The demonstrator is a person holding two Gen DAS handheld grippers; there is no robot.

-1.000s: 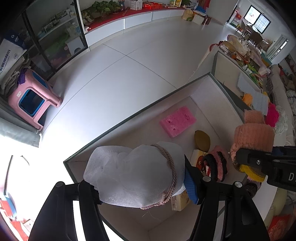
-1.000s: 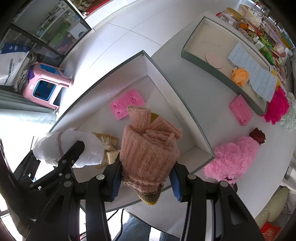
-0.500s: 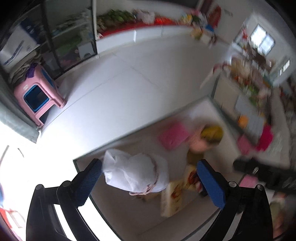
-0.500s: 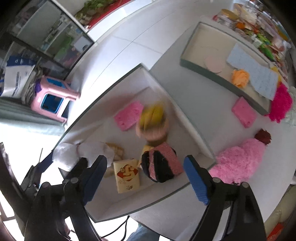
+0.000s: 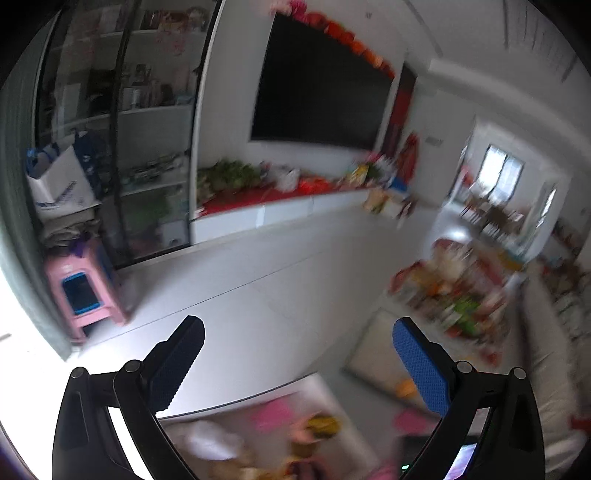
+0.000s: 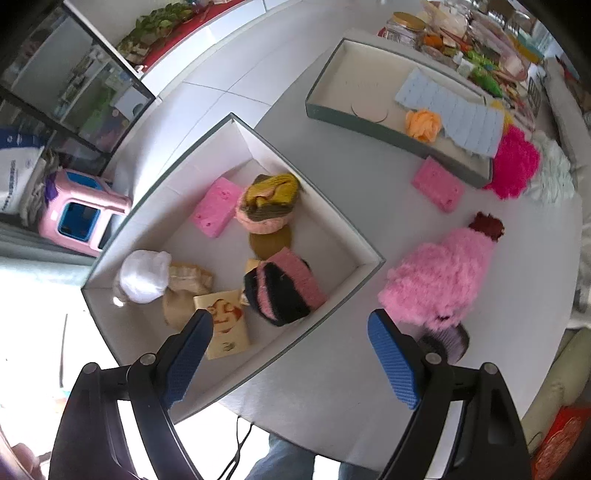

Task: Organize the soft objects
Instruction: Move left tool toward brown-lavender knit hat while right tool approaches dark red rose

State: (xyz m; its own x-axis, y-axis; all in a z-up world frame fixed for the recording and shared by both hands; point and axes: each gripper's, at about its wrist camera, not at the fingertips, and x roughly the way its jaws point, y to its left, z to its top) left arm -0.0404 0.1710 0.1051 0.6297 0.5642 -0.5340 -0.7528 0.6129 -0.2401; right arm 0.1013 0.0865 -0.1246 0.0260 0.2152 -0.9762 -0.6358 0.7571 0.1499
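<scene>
Claws: left claw [image 5: 297,356] and right claw [image 6: 290,354] had just spread, nothing between.
Next thing: fluffy pink plush [image 6: 441,280] lay right of the white box [image 6: 364,275].
Handling: light, squashy; pinch mid-body.

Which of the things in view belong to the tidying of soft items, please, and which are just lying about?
Part of the job:
- white box
- pink sponge in it
- white pouch in it
- striped knit hat in it
- fluffy pink hat on the table
- second pink sponge on the table

Just lying about:
- pink stool
- glass jar
</scene>
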